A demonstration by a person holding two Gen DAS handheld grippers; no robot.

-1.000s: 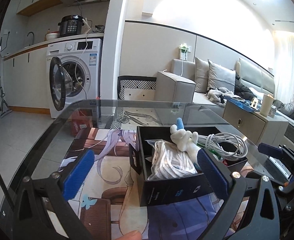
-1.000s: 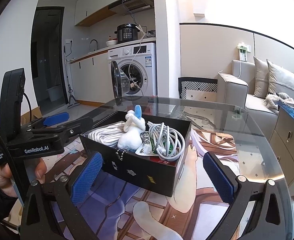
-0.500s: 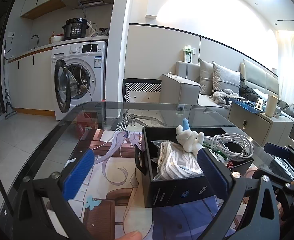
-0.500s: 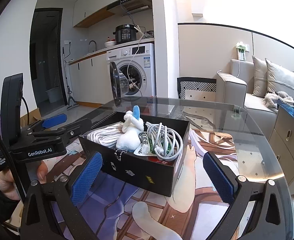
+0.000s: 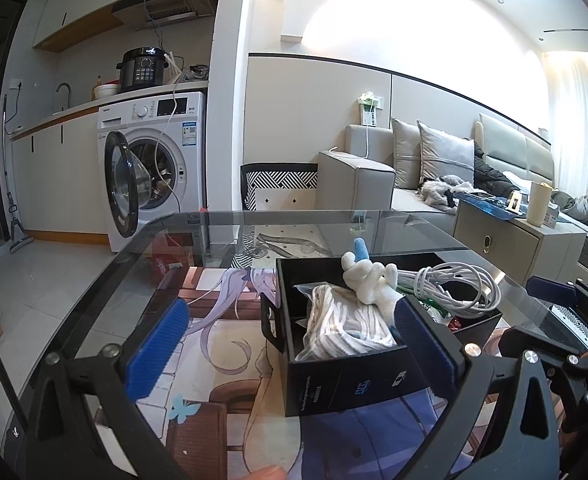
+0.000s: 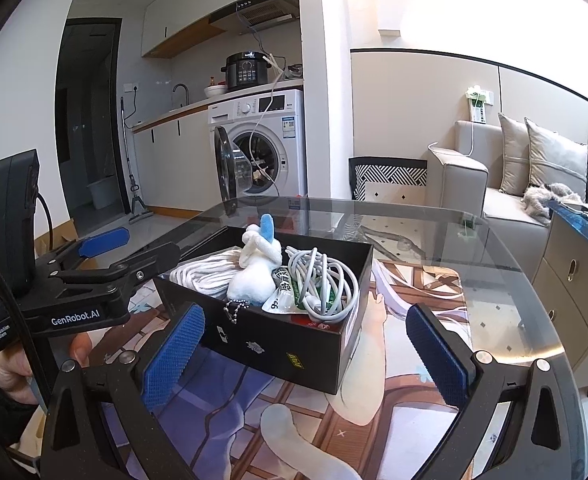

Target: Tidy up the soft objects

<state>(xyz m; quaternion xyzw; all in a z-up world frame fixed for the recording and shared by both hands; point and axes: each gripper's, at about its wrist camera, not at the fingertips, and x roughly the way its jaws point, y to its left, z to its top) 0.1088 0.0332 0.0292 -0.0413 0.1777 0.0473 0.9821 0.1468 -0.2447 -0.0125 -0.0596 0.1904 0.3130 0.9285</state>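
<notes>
A black box (image 6: 277,344) (image 5: 354,384) stands on a glass table. It holds a white plush toy with a blue ear (image 6: 255,272) (image 5: 368,280), a bagged white rope bundle (image 6: 203,272) (image 5: 344,324), a coiled white cable (image 6: 326,280) (image 5: 454,288) and a snack packet (image 6: 283,294). My left gripper (image 5: 294,344) is open and empty, just before the box's near left corner. My right gripper (image 6: 306,352) is open and empty in front of the box. The left gripper also shows in the right wrist view (image 6: 105,256), beside the box's left side.
The glass table (image 6: 474,256) lies over an illustrated mat (image 6: 253,408). Its rim curves at the left (image 5: 105,280) and right. A washing machine with its door open (image 5: 153,168), a patterned chair (image 5: 281,188), a sofa (image 5: 394,176) and a cabinet (image 5: 514,240) stand beyond.
Both grippers have drawn back and risen a little from the box, the left view shifting so the box sits further right. Both stay open. The box contents have not moved.
</notes>
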